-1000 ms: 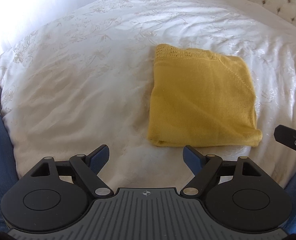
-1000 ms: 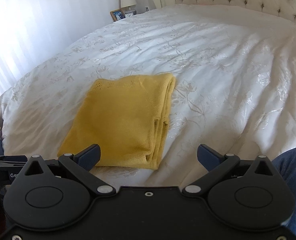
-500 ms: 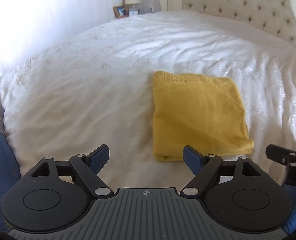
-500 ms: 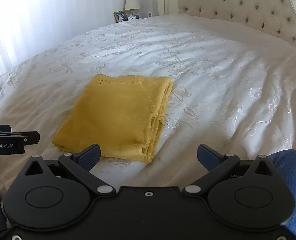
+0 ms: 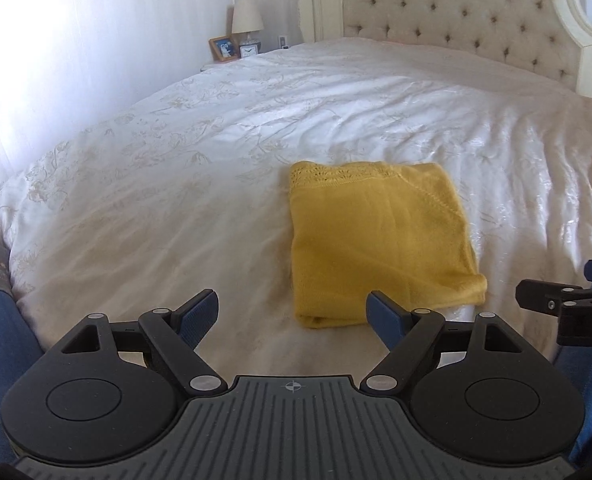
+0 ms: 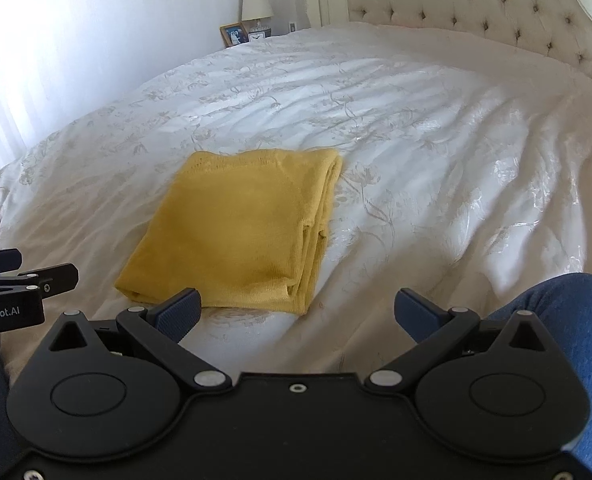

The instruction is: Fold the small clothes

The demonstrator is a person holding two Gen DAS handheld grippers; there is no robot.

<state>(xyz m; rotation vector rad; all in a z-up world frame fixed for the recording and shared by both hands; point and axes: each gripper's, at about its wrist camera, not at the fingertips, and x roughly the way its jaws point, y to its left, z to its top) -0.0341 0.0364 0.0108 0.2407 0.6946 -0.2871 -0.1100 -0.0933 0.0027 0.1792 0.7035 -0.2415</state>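
A yellow knitted garment (image 5: pixel 380 240) (image 6: pixel 240 232) lies folded into a flat rectangle on the white bedspread (image 5: pixel 176 184) (image 6: pixel 436 160). Stacked fold edges show along its right side in the right wrist view. My left gripper (image 5: pixel 294 310) is open and empty, held back from the garment's near left corner. My right gripper (image 6: pixel 296 308) is open too, with nothing between its fingers, just short of the garment's near right corner. Each gripper shows at the edge of the other's view.
A tufted cream headboard (image 5: pixel 476 20) (image 6: pixel 476 12) stands at the far end of the bed. A lamp (image 5: pixel 247 20), a framed photo (image 5: pixel 222 49) and a small clock sit on a nightstand at the far left. Blue-clad legs (image 6: pixel 568 320) flank the grippers.
Both grippers have drawn back and tilted up from the garment, so more of the headboard and nightstand shows. The garment lies unmoved, and both jaws stay open.
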